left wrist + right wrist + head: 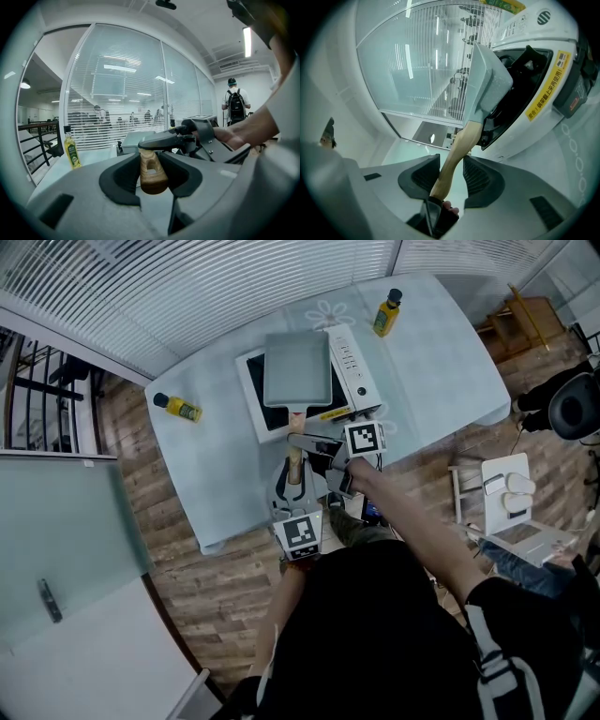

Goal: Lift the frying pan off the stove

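Left tool (151,161) and right tool (451,166) both clamp the handle (294,463); the frying pan (296,369) sits on the stove (249,382). Next probably needs a level lift.

Table (217,474), pale cloth, flower print at far edge. White stove (353,368), centre, close to the near edge. Square grey frying pan (297,369) over the stove, its wooden handle (294,461) pointing to the near edge. Left gripper (293,472): jaws either side of that handle, at its end. Right gripper (314,444): reaches in from the right, crossing the handle nearer the pan. Yellow bottle (178,408), lying at the left edge. Second yellow bottle (386,314), upright by the far edge, towards the right corner.
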### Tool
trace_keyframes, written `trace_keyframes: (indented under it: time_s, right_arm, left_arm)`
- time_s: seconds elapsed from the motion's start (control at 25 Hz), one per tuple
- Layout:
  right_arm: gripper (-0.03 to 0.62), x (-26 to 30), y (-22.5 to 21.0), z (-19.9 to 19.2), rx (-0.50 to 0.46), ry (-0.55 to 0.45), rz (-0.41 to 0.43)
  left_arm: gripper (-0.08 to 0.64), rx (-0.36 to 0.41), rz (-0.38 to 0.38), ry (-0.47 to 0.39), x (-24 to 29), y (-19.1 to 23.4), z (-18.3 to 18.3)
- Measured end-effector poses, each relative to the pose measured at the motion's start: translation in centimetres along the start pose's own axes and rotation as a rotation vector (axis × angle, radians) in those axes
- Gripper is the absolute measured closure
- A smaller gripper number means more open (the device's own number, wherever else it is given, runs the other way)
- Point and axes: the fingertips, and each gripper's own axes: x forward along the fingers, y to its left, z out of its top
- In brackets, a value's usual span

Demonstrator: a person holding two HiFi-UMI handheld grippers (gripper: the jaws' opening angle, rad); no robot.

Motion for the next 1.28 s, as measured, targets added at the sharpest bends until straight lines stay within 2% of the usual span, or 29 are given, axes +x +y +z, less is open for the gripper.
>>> trace_keyframes:
  time_s: [0.16, 0.32, 0.48, 0.68, 0.84, 1.2, 1.28]
  right_arm:
    - [0.449, 0.0, 0.0, 0.4, -0.034, 0.000, -0.001]
    - [0.446, 0.4, 1.0, 0.3, -0.089, 0.002, 0.039]
    - [0.446, 0.3, 1.0, 0.3, -0.034, -0.014, 0.004]
    - [0.446, 0.5, 2.2, 0.4, -0.071, -0.028, 0.025]
    - [0.446, 0.7, 3.2, 0.0, -0.031, -0.049, 0.010]
    - [0.445, 1.8, 6.8, 0.2, -0.120, -0.075, 0.019]
    - [0.445, 2.1, 7.5, -0.1, -0.113, -0.083, 0.016]
  left_arm:
    - [0.425, 0.002, -0.002, -0.012, 0.1, 0.1, 0.3]
    - [0.425, -0.002, -0.003, -0.016, -0.5, 0.3, 0.7]
    - [0.425, -0.009, -0.006, -0.030, -0.4, 0.4, 1.3]
    - [0.425, 0.008, -0.021, -0.045, -0.9, 0.6, 1.9]
    - [0.425, 0.006, -0.027, -0.055, -1.5, 1.0, 2.9]
    - [0.425, 0.013, -0.063, -0.105, -3.1, 2.4, 5.6]
    - [0.425, 0.023, -0.076, -0.118, -3.6, 2.9, 6.1]
